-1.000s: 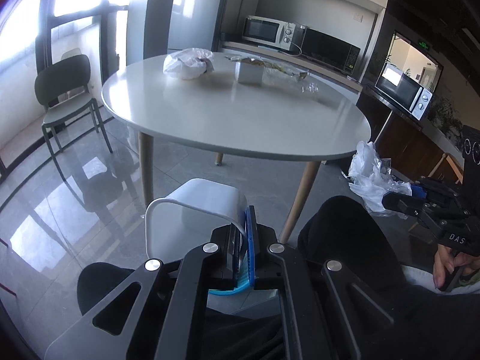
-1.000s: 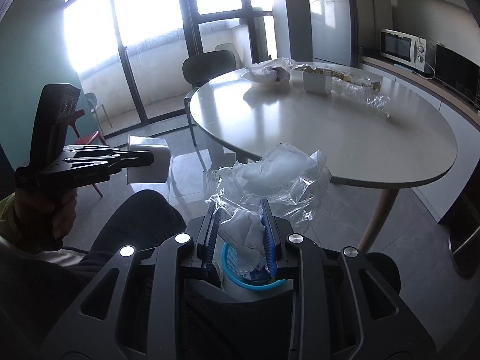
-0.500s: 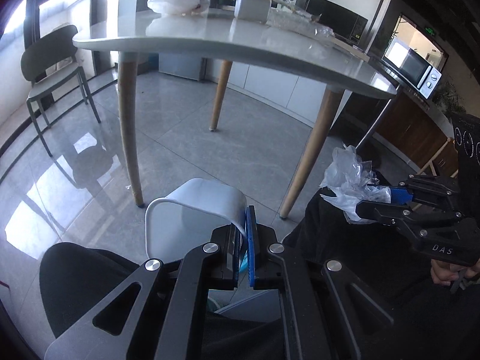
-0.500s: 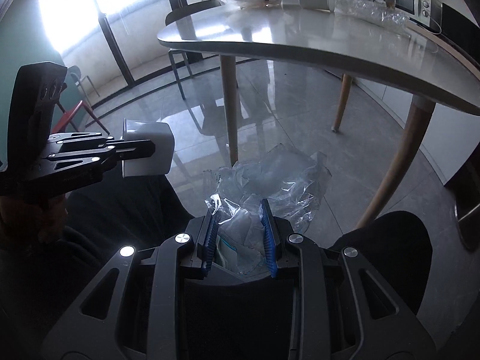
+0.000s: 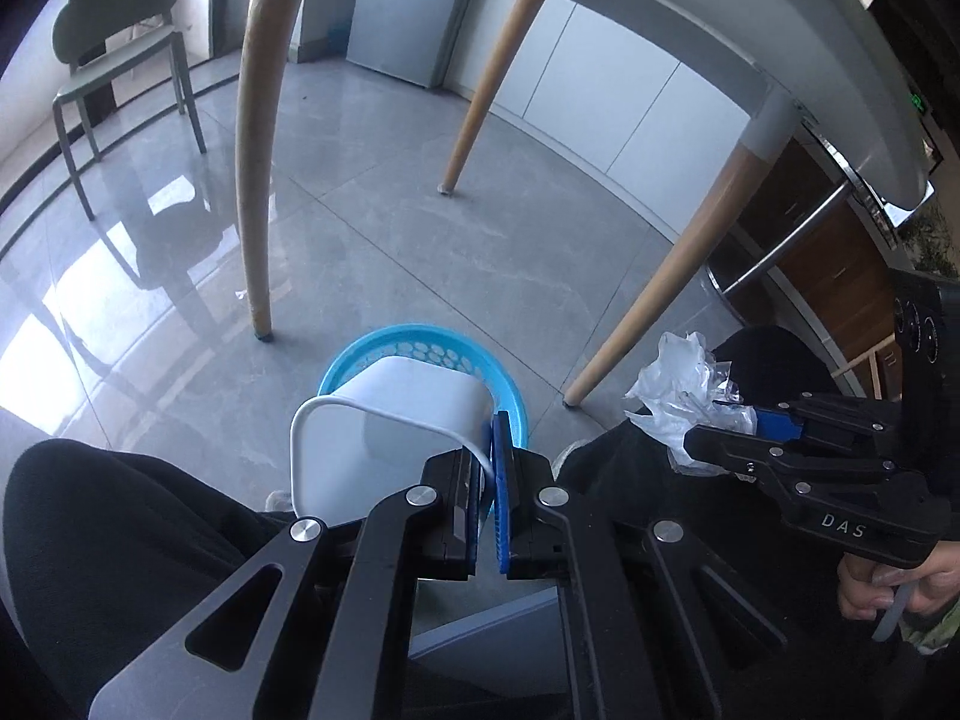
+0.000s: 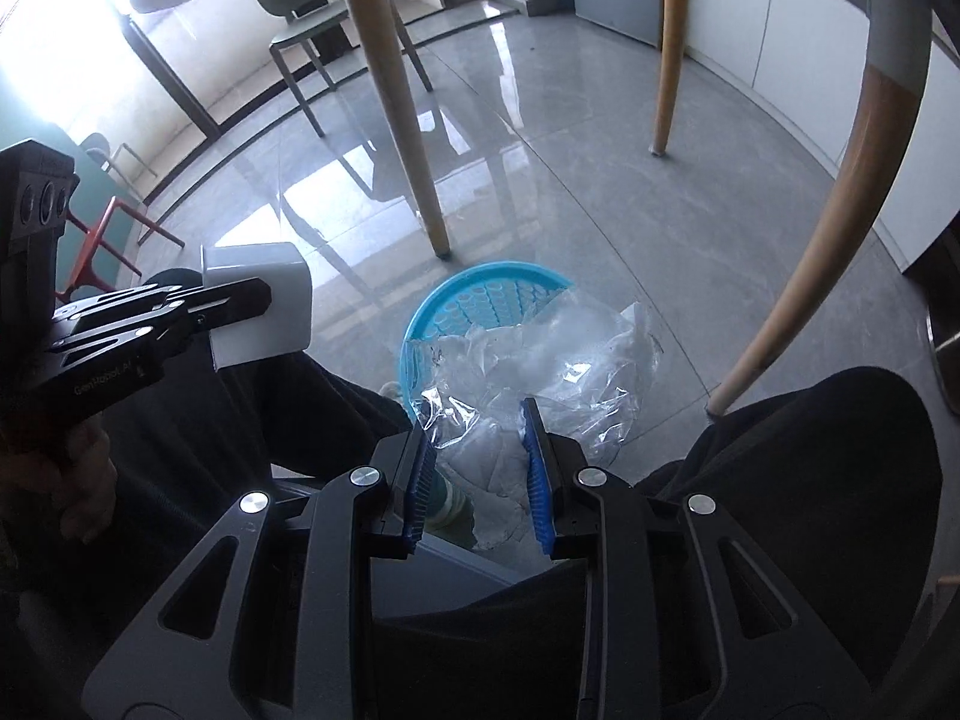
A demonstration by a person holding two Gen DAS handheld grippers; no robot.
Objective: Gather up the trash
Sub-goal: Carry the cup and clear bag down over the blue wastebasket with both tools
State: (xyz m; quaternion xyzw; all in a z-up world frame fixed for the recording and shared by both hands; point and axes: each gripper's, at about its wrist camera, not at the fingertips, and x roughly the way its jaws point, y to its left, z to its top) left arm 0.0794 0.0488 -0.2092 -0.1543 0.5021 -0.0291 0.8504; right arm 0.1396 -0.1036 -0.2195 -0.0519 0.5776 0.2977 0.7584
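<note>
My left gripper [image 5: 487,450] is shut on the rim of a white plastic container [image 5: 384,426], held above a blue perforated trash basket [image 5: 420,348] on the floor. The container also shows in the right wrist view [image 6: 264,300]. My right gripper [image 6: 477,450] is shut on a crumpled clear plastic bag [image 6: 540,366], held over the blue basket [image 6: 480,294]. The bag also shows in the left wrist view [image 5: 684,396], with the right gripper [image 5: 714,432] to the right of the basket.
Wooden table legs [image 5: 255,150] [image 5: 678,276] stand around the basket under the white round table [image 5: 720,18]. A green chair [image 5: 114,30] stands at the far left. My black-clad legs [image 6: 810,480] flank the basket. Cabinets [image 5: 600,90] line the back.
Both grippers have dropped from table height to below the table and tilted toward the floor. The blue basket has come into view beneath the container and the bag.
</note>
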